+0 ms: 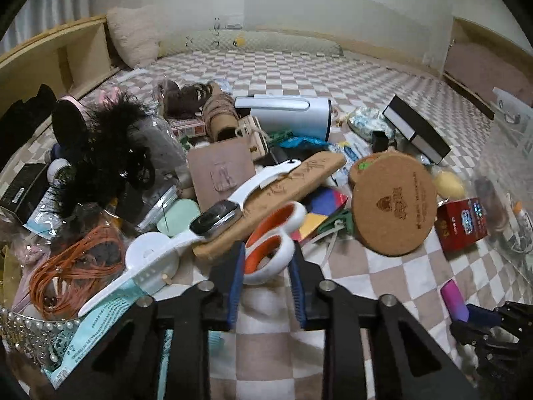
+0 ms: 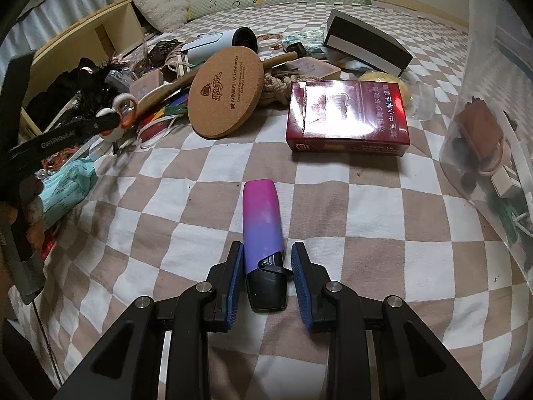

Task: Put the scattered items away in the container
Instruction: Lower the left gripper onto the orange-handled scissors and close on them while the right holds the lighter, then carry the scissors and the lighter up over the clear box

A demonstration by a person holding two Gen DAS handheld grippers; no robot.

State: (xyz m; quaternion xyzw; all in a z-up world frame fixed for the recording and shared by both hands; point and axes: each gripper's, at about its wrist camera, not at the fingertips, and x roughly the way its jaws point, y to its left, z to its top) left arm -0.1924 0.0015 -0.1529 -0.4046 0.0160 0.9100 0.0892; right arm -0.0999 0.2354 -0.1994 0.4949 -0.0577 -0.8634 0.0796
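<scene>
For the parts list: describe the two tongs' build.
Both alike. Left tongs and right tongs have angular black frames with triangular cut-outs, silver round pivot bolts, and ribbed blue pads lining the inner faces. White lettering marks the left one's side. No cables show.

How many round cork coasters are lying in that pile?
1. The cork coaster leans on the clutter's edge, beside the red box. More may be buried underneath.

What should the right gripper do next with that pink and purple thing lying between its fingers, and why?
Probably close. The right gripper is open, its blue pads on either side of the dark end of the pink-purple lighter, which lies flat on the checkered sheet. A gap shows on each side, so it isn't held yet. Once gripped, it could be lifted toward the clear container on the right.
</scene>
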